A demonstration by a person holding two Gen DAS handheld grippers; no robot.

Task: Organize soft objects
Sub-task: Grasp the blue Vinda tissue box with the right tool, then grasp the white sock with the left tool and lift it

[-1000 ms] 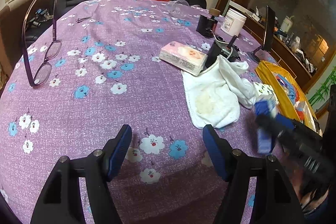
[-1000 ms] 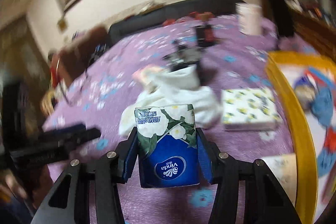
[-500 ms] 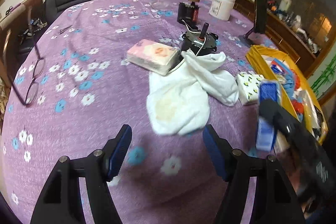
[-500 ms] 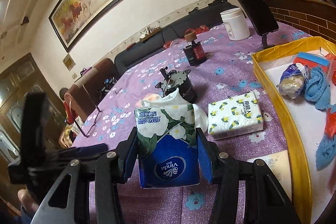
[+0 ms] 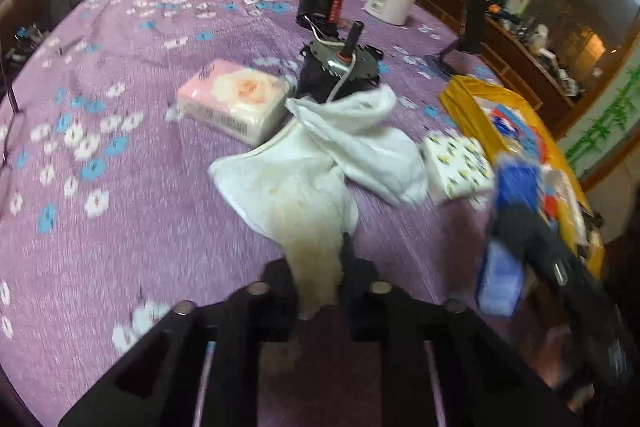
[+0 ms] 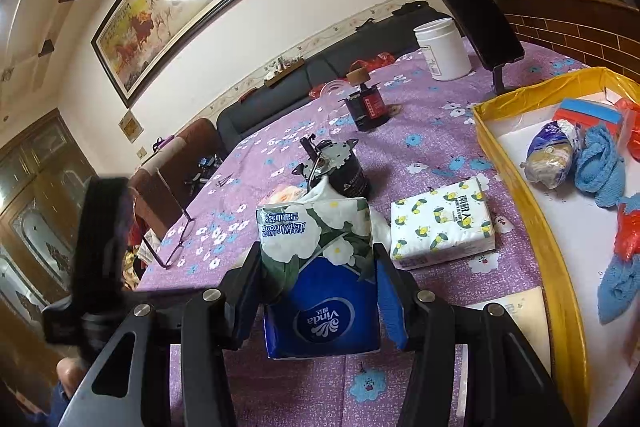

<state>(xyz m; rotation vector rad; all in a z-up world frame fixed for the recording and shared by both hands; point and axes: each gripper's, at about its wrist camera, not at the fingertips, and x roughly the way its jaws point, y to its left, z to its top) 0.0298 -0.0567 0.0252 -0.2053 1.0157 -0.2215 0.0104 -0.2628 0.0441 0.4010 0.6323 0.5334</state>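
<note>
Left gripper [image 5: 318,281]: clamped on the near, yellow-stained corner of the white towel [image 5: 320,163]; a second ago its blue pads stood wide apart over bare cloth, with the towel well ahead of them.
White towel: crumpled on the purple flowered tablecloth [image 5: 120,219], its far end against the black metal gear device [image 5: 340,67]; it now fills the middle of the left wrist view, where earlier it lay off to the right.
Right gripper [image 6: 318,291]: grasping the blue Vinda tissue pack [image 6: 320,279] upright between its blue pads, the same hold as a second ago; the earlier blur in its view is gone.
Blue Vinda tissue pack: held above the tablecloth, just this side of the towel; in the left wrist view it shows blurred at the right edge.
Lemon-print tissue pack [image 6: 442,223]: flat on the cloth, just right of the towel, near the yellow-rimmed tray [image 6: 532,195].
Yellow-rimmed tray: at the right table edge, holding blue cloths [image 6: 600,167], a wrapped bundle and red items.
Pink rose tissue pack [image 5: 234,101]: lying left of the gear device, touching the towel's edge.
Eyeglasses [image 6: 170,223]: on the left part of the table, well apart from the towel.
White jar [image 6: 442,49]: at the far side, beside the dark phone on its stand [image 6: 472,15].
</note>
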